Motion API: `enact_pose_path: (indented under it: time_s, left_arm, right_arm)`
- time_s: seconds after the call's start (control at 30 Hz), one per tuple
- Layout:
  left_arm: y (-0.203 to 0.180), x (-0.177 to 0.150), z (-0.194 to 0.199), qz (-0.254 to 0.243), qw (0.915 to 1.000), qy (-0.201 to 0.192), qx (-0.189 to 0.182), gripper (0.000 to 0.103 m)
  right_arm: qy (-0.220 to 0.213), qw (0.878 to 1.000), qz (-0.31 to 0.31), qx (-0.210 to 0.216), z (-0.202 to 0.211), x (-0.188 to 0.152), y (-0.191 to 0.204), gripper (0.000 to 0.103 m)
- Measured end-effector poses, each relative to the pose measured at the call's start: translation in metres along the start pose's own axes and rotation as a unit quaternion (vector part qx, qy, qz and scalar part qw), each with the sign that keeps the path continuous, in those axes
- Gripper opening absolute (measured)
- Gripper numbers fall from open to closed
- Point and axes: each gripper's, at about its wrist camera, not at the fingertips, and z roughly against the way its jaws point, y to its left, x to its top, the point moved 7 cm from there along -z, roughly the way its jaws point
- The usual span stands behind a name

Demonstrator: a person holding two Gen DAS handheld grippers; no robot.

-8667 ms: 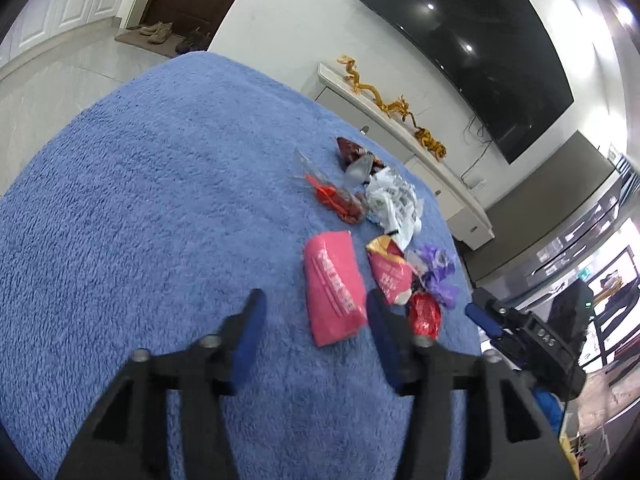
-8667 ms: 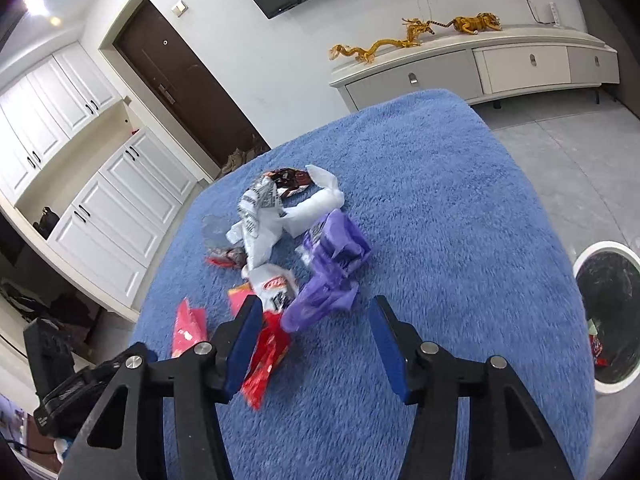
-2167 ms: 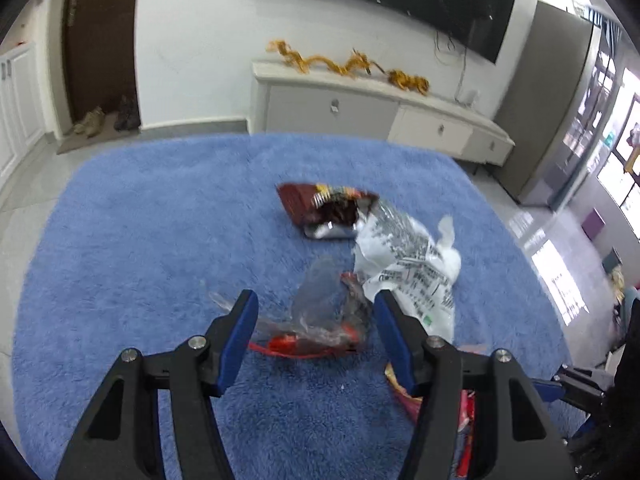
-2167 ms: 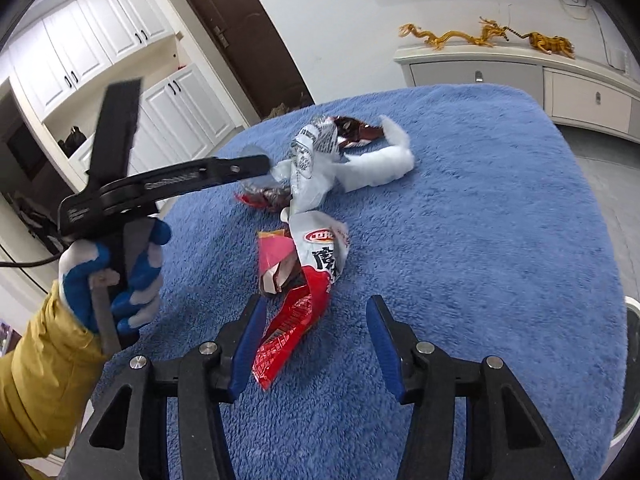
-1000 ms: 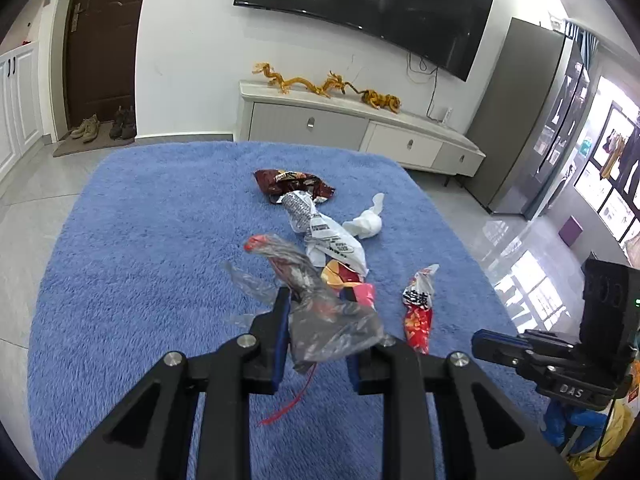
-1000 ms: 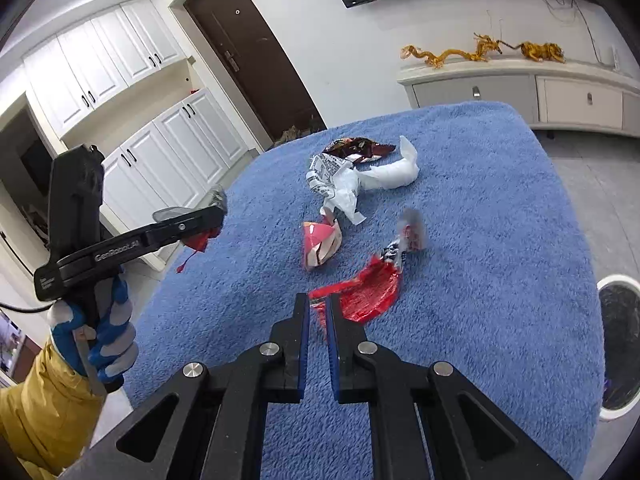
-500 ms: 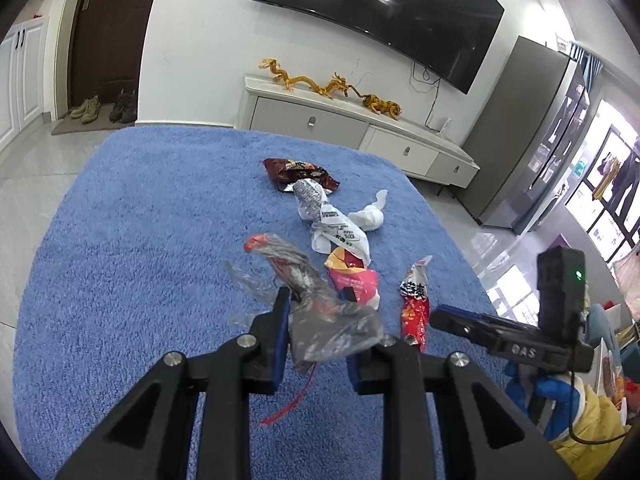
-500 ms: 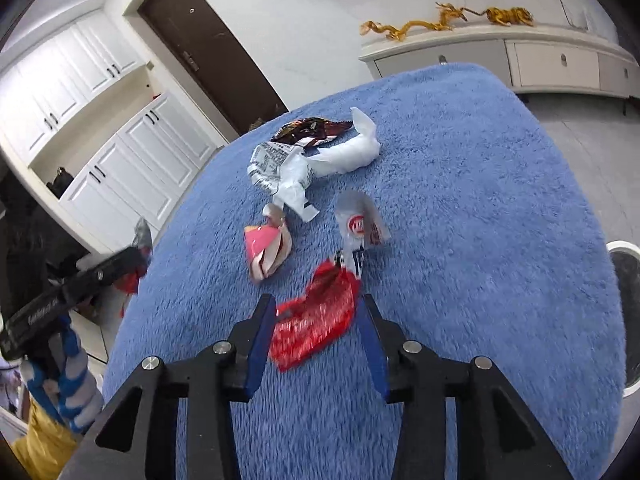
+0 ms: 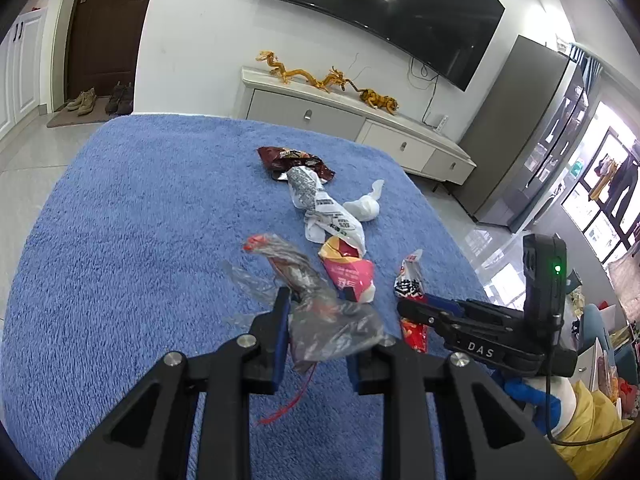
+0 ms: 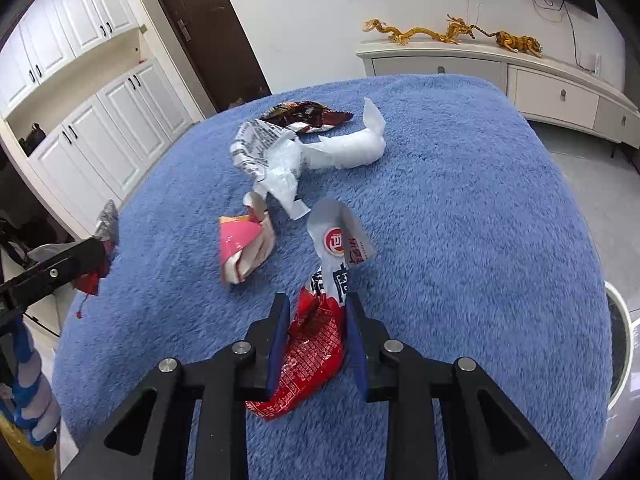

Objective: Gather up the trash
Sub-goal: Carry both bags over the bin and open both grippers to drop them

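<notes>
Crinkled clear plastic wrapper (image 9: 320,312) sat clamped in my left gripper (image 9: 318,334) above the blue rug (image 9: 140,220), while in the right view my right gripper (image 10: 316,328) pinched the red-and-white snack packet (image 10: 320,320) over the same rug (image 10: 460,220), other wrappers nearby.

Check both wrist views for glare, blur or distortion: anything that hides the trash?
Left wrist view: ceiling lights glare on the TV and the windows at right blow out; the clear plastic bag stays sharp. Right wrist view: even light, slight blur on the pink wrapper, and the red snack wrapper is crisp. Both show strong fisheye bending and dark corners.
</notes>
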Motion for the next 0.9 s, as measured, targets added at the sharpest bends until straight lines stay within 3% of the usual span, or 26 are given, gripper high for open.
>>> enact_pose_path:
  time_s: [0.23,0.57,0.73,0.9]
  left_arm:
    - [-0.019,-0.001,0.013,-0.015,0.9999,-0.007,-0.001,0.022]
    - [-0.06,-0.003,0.016,-0.036,0.9992,0.002,-0.02,0.022]
    - [-0.102,0.002,0.0,-0.069,0.9968,0.016,-0.039,0.022]
    - [-0.167,0.008,-0.032,-0.115,0.9904,0.041,-0.066,0.022]
  right_arm:
    - [-0.029,0.998,-0.032,0.048,0.03,-0.006,-0.004,0.023]
    - [-0.075,0.99,-0.08,0.083,0.075,-0.011,-0.02,0.022]
    - [-0.119,0.983,-0.113,0.078,0.115,-0.007,-0.055,0.022]
    - [-0.159,0.975,-0.152,0.037,0.153,-0.011,-0.117,0.022]
